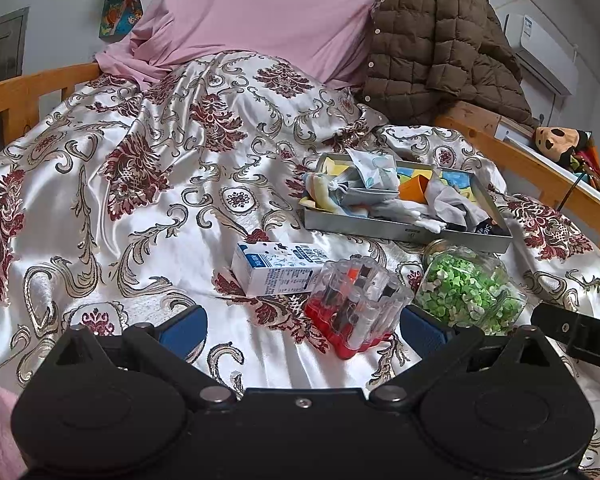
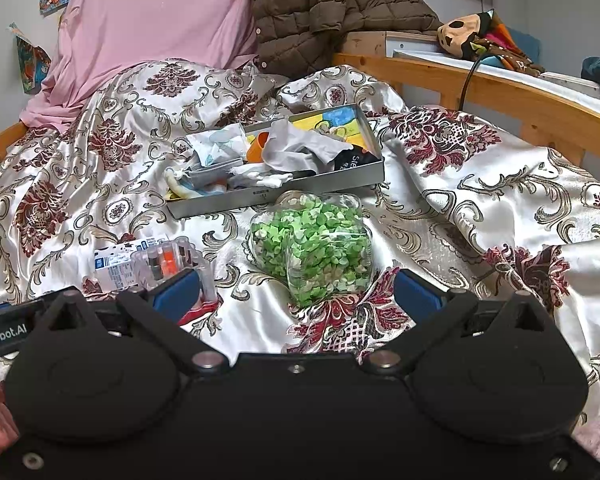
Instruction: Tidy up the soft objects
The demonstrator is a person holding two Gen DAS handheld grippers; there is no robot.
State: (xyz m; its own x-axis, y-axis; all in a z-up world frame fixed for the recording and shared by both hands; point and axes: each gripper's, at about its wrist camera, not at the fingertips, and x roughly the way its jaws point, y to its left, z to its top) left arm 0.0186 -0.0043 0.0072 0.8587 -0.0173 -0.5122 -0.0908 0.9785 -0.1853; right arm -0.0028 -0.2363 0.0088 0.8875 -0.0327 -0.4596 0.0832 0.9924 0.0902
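A grey metal tray (image 1: 404, 233) (image 2: 276, 196) lies on the patterned bedspread and holds several soft cloth items: socks, a white cloth (image 2: 300, 148), a patterned cloth (image 1: 374, 170) and a pastel plush piece (image 1: 324, 190). My left gripper (image 1: 300, 330) is open and empty, low over the bed, with a clear case of small bottles (image 1: 358, 300) between its fingers' line. My right gripper (image 2: 298, 294) is open and empty, just behind a clear jar of green pieces (image 2: 314, 244).
A small milk carton (image 1: 274, 268) (image 2: 116, 262) lies left of the bottle case (image 2: 168, 264). The jar also shows in the left wrist view (image 1: 472, 288). A brown quilted jacket (image 1: 440, 40), a pink sheet (image 1: 268, 12), wooden bed rails (image 2: 500, 92) and a plush toy (image 2: 464, 32) stand beyond.
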